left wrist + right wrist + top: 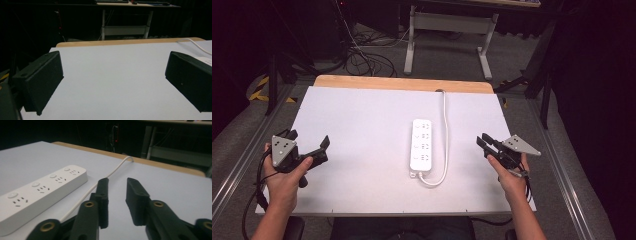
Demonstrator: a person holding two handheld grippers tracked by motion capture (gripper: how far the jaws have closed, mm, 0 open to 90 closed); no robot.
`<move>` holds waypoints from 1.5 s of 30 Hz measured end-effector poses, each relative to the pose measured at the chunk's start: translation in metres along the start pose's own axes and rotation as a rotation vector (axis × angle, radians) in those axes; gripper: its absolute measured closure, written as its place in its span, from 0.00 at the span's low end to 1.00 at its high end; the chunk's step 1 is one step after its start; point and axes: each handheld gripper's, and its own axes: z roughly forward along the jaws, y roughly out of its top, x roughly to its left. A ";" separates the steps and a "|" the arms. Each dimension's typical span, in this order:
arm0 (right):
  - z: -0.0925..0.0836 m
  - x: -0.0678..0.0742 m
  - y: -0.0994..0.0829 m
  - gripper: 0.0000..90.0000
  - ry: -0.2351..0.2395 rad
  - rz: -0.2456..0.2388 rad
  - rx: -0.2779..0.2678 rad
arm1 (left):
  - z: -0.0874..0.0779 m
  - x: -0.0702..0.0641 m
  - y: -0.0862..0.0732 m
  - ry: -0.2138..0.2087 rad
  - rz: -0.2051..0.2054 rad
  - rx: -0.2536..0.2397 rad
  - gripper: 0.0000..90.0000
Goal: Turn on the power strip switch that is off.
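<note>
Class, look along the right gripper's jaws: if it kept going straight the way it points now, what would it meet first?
Probably the white cable of the power strip. The right gripper, jaws apart and empty, points past the strip's side toward the cable's far run near the table edge. Depth is hard to judge, so it could pass over it.

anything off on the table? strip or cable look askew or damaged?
Nothing stands out. The white power strip lies flat near the table's middle, all sockets empty, casing intact. Its cable loops at the near end and runs off the far edge. Left gripper and right gripper are both open, holding nothing.
</note>
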 end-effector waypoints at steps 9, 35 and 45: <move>-0.004 0.002 0.005 0.99 0.050 -0.015 0.033 | 0.000 0.000 0.000 -0.002 0.001 0.000 0.03; 0.020 0.015 0.043 1.00 0.123 -0.021 0.064 | 0.001 0.002 -0.001 0.003 0.003 0.010 0.03; 0.043 0.031 0.056 1.00 0.165 -0.066 0.080 | -0.001 0.003 -0.002 0.009 0.010 0.008 0.02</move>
